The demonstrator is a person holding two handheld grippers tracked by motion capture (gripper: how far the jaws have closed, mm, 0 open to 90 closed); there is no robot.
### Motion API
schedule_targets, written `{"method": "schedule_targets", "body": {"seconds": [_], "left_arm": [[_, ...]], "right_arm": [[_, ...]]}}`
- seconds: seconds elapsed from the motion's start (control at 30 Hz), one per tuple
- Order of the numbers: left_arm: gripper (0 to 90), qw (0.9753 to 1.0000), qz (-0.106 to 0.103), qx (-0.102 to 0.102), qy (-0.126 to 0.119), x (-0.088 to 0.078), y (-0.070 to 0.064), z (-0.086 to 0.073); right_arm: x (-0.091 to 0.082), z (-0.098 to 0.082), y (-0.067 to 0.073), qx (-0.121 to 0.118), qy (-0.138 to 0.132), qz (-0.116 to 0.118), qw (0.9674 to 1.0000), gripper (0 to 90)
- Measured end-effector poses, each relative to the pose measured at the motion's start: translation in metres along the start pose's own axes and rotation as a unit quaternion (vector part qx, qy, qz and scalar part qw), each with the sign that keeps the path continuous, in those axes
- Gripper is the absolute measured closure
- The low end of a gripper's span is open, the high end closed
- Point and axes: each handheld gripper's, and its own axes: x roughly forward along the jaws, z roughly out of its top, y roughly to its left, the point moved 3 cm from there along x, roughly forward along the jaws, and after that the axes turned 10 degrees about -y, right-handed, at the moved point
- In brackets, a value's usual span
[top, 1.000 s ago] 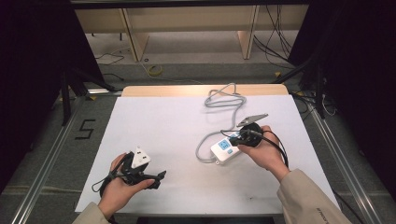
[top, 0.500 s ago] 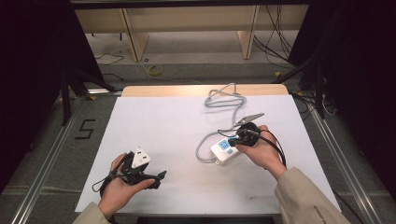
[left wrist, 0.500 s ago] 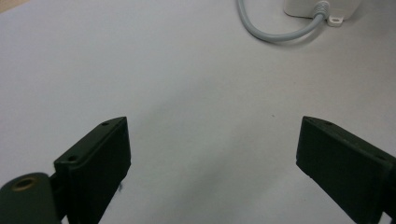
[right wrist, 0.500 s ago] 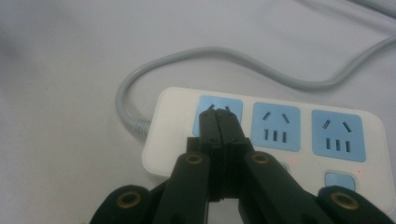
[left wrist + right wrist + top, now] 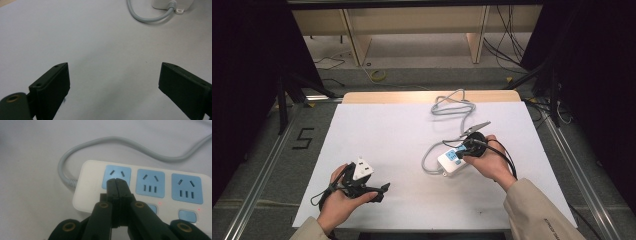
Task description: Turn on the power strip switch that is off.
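A white power strip [image 5: 450, 162] with three blue sockets lies right of the table's middle. Its grey cable [image 5: 453, 106] loops away toward the far edge. My right gripper [image 5: 460, 154] is shut with nothing between its jaws. In the right gripper view its tips [image 5: 117, 181] sit over the lower part of the leftmost socket of the power strip [image 5: 167, 185]; I cannot tell whether they touch. My left gripper [image 5: 382, 192] is held near the front left and is open. In the left gripper view it [image 5: 113, 80] has only bare sheet between its jaws.
A white sheet [image 5: 382, 125] covers the table, with a strip of wood showing at its far edge [image 5: 412, 96]. The cable's bend [image 5: 147, 18] and a corner of the strip lie ahead of the left gripper. Shelving and floor cables lie beyond the table.
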Motion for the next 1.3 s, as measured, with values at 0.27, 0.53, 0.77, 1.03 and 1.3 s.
{"method": "schedule_targets", "body": {"seconds": [0.27,0.53,0.77,1.03,1.3], "left_arm": [[9.7,1.0000,-0.001,0.002,0.002,0.000,0.000,0.000],[9.7,1.0000,-0.001,0.002,0.000,0.000,0.000,0.000],[9.7,1.0000,-0.002,0.002,0.001,0.000,0.000,0.000],[9.7,1.0000,-0.001,0.002,0.002,0.000,0.000,0.000],[9.7,1.0000,-0.001,0.002,0.000,0.000,0.000,0.000]], "right_arm": [[0.005,-0.002,0.000,-0.003,0.015,0.001,0.9999,90.0],[0.008,-0.003,0.001,-0.006,0.025,0.002,0.9997,90.0],[0.010,-0.004,0.002,-0.010,0.031,-0.002,0.9995,90.0],[0.013,-0.004,0.003,-0.014,0.036,-0.002,0.9993,90.0],[0.015,-0.004,0.004,-0.021,0.044,-0.008,0.9988,90.0]]}}
